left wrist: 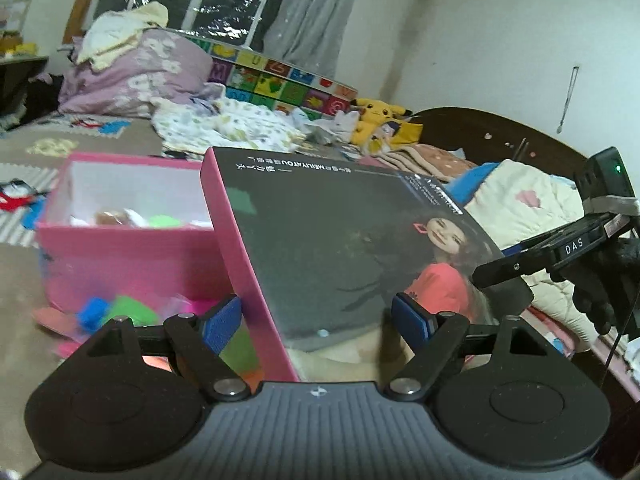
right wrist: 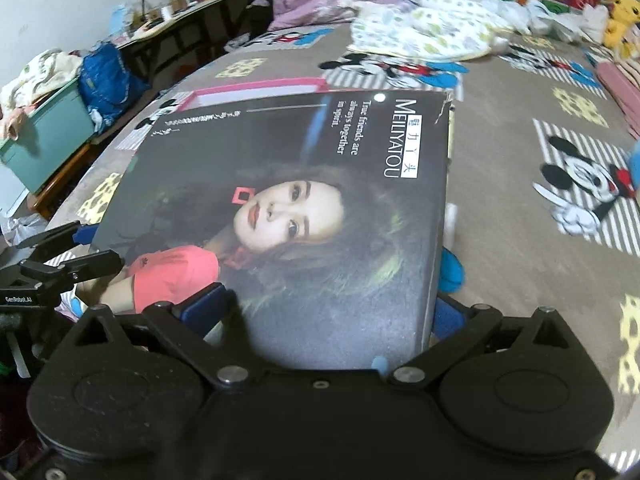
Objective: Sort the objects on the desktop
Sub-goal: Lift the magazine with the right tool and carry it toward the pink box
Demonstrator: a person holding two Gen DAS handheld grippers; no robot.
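A dark box lid [left wrist: 320, 248] with a pink rim and a printed portrait is held tilted over the bed, beside an open pink box [left wrist: 128, 240] that holds small colourful items. My left gripper [left wrist: 318, 324] has its blue pads spread on either side of the lid's near edge; they do not press on it. My right gripper [right wrist: 320, 312] straddles the lid [right wrist: 304, 208], with its pads against the near corner. It also shows in the left wrist view [left wrist: 504, 272], clamped on the lid's right corner. Loose blue, green and pink pieces [left wrist: 116, 312] lie in front of the box.
The bed has a brown Mickey Mouse sheet [right wrist: 520, 240]. Bedding and clothes [left wrist: 224, 124] pile at its far side, with a Pikachu plush [left wrist: 380, 116]. A dark headboard [left wrist: 480, 132] stands at the right. A teal bin [right wrist: 44, 136] and a desk [right wrist: 192, 4] stand beside the bed.
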